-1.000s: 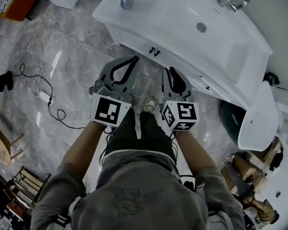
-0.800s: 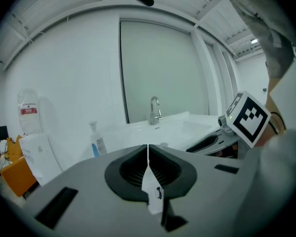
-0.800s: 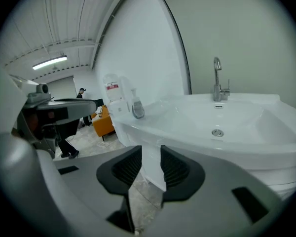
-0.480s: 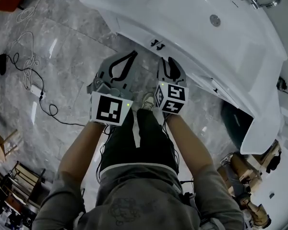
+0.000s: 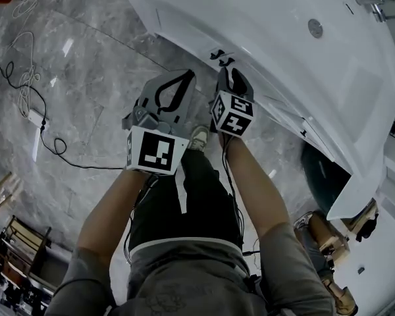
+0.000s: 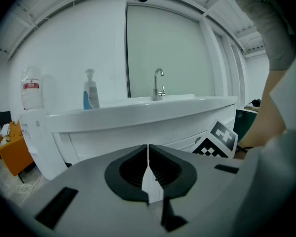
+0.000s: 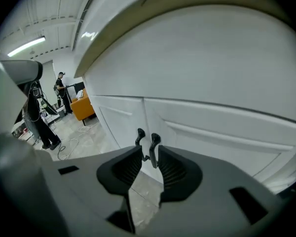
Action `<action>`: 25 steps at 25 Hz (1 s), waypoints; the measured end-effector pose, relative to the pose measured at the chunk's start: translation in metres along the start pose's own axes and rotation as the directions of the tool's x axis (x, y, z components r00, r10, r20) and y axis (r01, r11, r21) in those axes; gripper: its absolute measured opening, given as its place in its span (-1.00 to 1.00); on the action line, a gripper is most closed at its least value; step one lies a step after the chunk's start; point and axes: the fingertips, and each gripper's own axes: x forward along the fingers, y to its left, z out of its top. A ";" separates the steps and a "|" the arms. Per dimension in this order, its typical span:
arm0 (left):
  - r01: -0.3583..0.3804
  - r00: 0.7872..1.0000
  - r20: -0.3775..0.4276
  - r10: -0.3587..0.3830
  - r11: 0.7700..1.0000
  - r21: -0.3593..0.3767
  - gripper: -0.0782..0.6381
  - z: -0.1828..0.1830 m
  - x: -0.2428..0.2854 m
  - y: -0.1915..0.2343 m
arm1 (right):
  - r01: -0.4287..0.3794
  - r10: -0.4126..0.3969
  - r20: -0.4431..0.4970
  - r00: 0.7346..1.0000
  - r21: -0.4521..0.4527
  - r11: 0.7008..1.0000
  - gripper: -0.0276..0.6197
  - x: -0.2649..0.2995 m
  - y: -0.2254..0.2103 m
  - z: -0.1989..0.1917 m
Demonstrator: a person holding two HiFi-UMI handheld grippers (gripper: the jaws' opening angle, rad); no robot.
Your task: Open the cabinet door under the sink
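Now right gripper (image 7: 150, 148) is being held with jaws partly apart, nothing gripped. Two black handles (image 7: 154, 142) of cabinet door (image 7: 212, 127) are just ahead of tips. Left gripper (image 6: 148, 148) is being held closed, empty. Risk: both handles being caught together, doors being jammed.

Looks like a bathroom mock-up set inside a big open hall, more lab or studio than a lived-in home. On the bathroom side: a long white washbasin vanity (image 5: 283, 38) with a chrome swan-neck tap (image 6: 159, 83), a blue-and-white pump bottle (image 6: 90, 90) standing on top, and white panelled cabinet doors (image 7: 212, 132) with black curved handles (image 7: 153, 149) underneath, all on glossy grey marble-patterned floor tiles (image 5: 99, 58). On the hall side: black cables (image 5: 52, 143) and a white power strip (image 5: 34, 118) loose on the floor, wooden chairs (image 5: 16, 239) at the edge, an orange sofa (image 7: 84, 107), standing people (image 7: 39, 127), and a long tube lamp (image 7: 25, 46) on a high white ceiling.
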 end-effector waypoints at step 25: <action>-0.040 0.997 -0.065 0.035 0.997 -0.073 -0.72 -0.059 0.014 0.006 | 0.043 -0.044 -0.043 0.998 -0.024 0.999 -0.75 0.031 0.009 -0.030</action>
